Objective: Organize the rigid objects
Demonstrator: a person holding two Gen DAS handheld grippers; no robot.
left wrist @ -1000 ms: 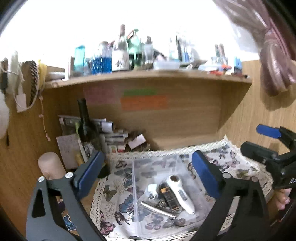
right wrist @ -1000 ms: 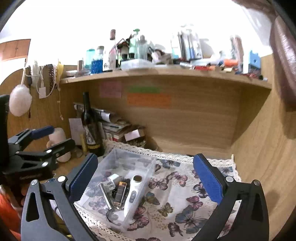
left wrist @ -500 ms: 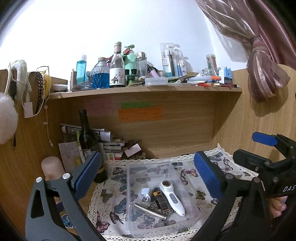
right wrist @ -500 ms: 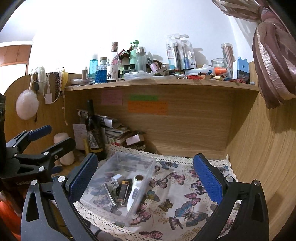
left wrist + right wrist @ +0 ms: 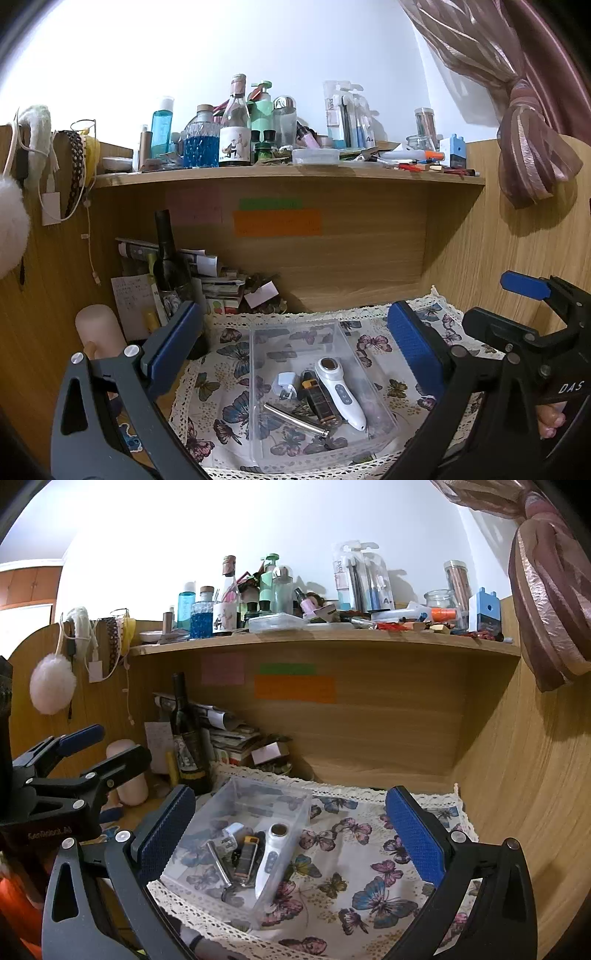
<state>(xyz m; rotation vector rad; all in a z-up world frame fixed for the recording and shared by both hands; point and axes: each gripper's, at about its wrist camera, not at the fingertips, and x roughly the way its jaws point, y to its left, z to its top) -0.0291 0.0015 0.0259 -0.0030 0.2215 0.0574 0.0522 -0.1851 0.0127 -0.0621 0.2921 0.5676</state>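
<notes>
A clear plastic box (image 5: 258, 435) stands on a butterfly-print cloth (image 5: 218, 402). In it lie a white handheld device (image 5: 341, 393), a white plug (image 5: 284, 384), a dark lighter-like item (image 5: 319, 400) and a metal rod (image 5: 295, 421). The box also shows in the right wrist view (image 5: 280, 805), with the white device (image 5: 271, 853) and rod (image 5: 218, 864). My left gripper (image 5: 295, 343) is open and empty, held back above the box. My right gripper (image 5: 291, 827) is open and empty, above the cloth to the right of the box.
A dark wine bottle (image 5: 168, 266) and stacked papers (image 5: 218, 284) stand at the back left. A pale cylinder (image 5: 99, 332) stands at the left. The shelf (image 5: 288, 171) above holds several bottles and small items. Wooden walls (image 5: 517, 775) enclose the desk; a curtain (image 5: 528, 147) hangs right.
Both grippers have pulled back and tilted upward, so the box sits lower and smaller in view. Both stay open and empty. The box contents have not moved.
</notes>
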